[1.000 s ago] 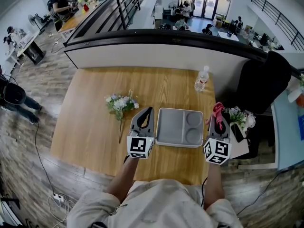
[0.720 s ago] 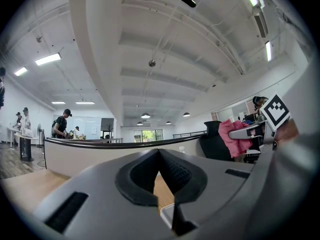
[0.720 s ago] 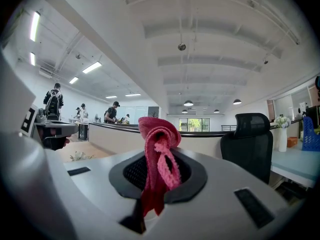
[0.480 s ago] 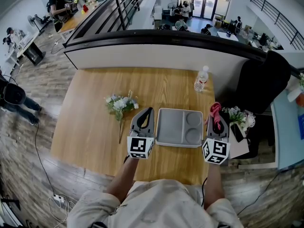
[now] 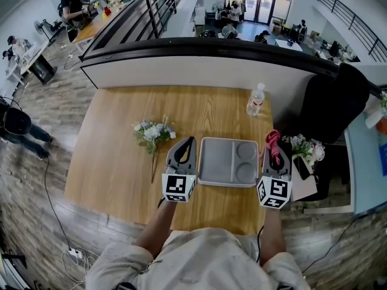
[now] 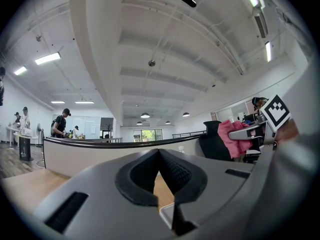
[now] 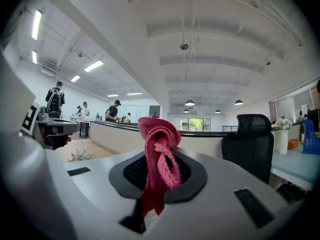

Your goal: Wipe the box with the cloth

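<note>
On the wooden table, near edge: grey compartment box lies flat between both grippers | right gripper clenched on pink cloth (bunched, poking past the jaws), edged slightly toward box's right rim over the last second | left gripper closed, empty, unmoved | wiping apparently not begun.

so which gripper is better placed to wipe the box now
Right. The right gripper is shut on the pink cloth beside the box; the left gripper is shut and empty.
</note>
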`<state>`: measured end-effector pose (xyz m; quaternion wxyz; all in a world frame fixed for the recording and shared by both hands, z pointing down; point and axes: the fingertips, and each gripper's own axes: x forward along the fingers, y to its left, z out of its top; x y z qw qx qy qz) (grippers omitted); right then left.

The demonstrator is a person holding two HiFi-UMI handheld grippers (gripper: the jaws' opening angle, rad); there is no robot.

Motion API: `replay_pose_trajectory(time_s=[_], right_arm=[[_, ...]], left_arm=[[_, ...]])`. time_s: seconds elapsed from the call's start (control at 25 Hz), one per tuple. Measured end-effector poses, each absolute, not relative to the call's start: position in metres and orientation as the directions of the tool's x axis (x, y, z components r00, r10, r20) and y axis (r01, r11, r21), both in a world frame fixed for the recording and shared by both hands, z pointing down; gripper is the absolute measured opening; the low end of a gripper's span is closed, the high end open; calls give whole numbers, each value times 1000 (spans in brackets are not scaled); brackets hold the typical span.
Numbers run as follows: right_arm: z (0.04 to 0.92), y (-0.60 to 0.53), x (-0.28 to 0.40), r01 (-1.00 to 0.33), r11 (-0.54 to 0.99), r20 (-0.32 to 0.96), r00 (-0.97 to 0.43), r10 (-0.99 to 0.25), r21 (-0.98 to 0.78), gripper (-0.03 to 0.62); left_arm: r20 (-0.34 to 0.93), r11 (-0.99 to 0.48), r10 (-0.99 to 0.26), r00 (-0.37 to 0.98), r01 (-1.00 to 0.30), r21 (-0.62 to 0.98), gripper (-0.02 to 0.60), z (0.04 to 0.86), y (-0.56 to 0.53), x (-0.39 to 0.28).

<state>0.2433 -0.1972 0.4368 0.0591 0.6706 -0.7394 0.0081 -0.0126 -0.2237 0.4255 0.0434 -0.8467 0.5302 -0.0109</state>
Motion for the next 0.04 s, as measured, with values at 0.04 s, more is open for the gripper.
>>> replay_pose_trajectory(time_s=[0.04], right_arm=[[437, -197, 243, -993, 100, 98, -94, -991, 67, 63]], left_arm=[[-27, -434, -899, 437, -897, -85, 8, 425, -224, -13]])
